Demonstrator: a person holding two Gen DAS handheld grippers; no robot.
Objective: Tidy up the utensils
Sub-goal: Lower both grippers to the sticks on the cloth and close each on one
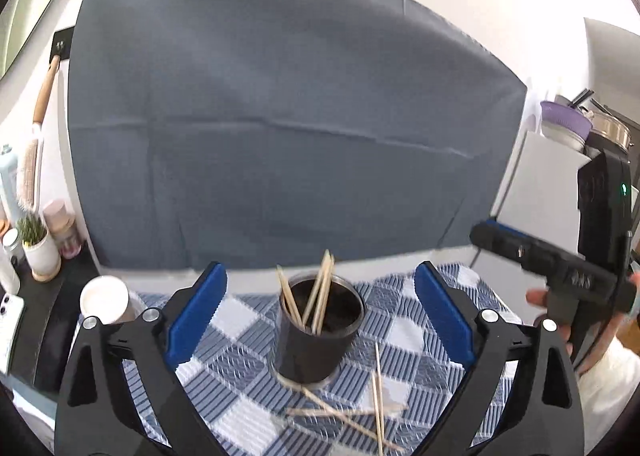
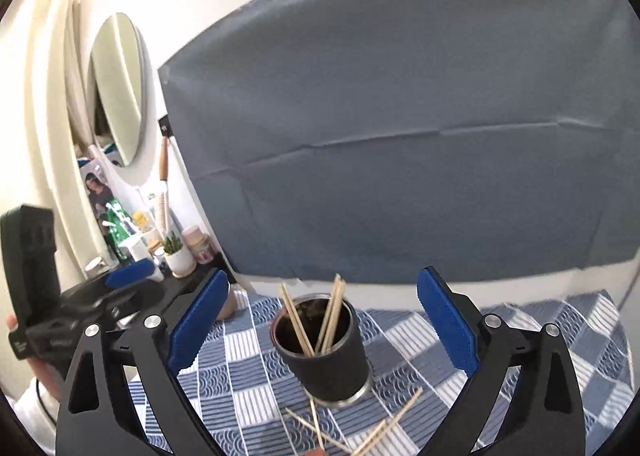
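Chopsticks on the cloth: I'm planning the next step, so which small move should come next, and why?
Probably lower the right gripper, jaws wide and empty, onto the loose chopsticks scattered on the checked cloth in front of the dark cup. A few sticks already stand in the cup, so the loose ones look like what remains. The left gripper is also open.
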